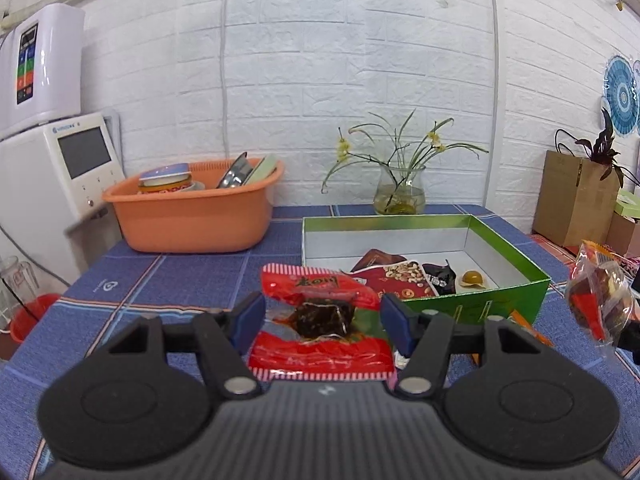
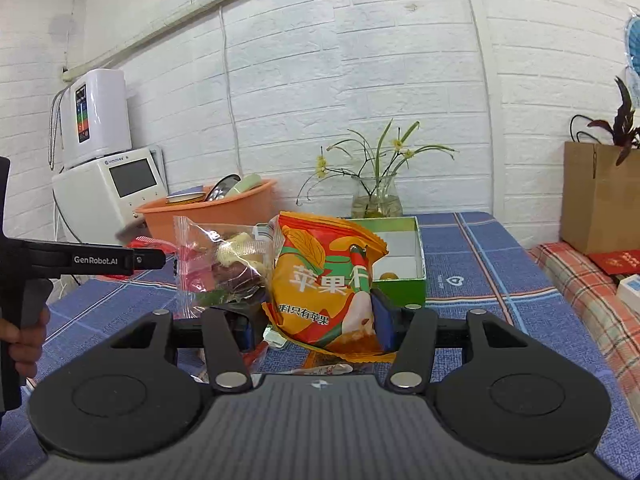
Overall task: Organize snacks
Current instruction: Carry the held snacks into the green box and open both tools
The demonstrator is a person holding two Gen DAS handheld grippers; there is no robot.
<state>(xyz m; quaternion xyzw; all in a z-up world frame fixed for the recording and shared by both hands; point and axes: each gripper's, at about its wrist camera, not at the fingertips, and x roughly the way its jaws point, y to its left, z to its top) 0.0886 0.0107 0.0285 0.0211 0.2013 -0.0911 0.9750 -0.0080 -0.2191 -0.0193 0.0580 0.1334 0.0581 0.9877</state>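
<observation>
My left gripper (image 1: 322,320) is shut on a red snack packet (image 1: 320,320) with dark food inside, held above the blue tablecloth just left of the green box (image 1: 460,308). The box holds a nut packet (image 1: 396,276), a dark packet (image 1: 440,276) and a small round sweet (image 1: 471,278). My right gripper (image 2: 314,320) is shut on an orange apple-chip packet (image 2: 328,284) together with a clear pink-edged packet (image 2: 220,260); both are lifted in front of the green box (image 2: 400,284). The right gripper's load shows at the right edge of the left wrist view (image 1: 600,300).
An orange basin (image 1: 192,212) with dishes stands at the back left beside white appliances (image 1: 52,168). A glass vase (image 1: 400,194) with flowers stands behind the box. A brown paper bag (image 1: 576,200) and small boxes are at the right. The left gripper's body (image 2: 80,260) shows on the left.
</observation>
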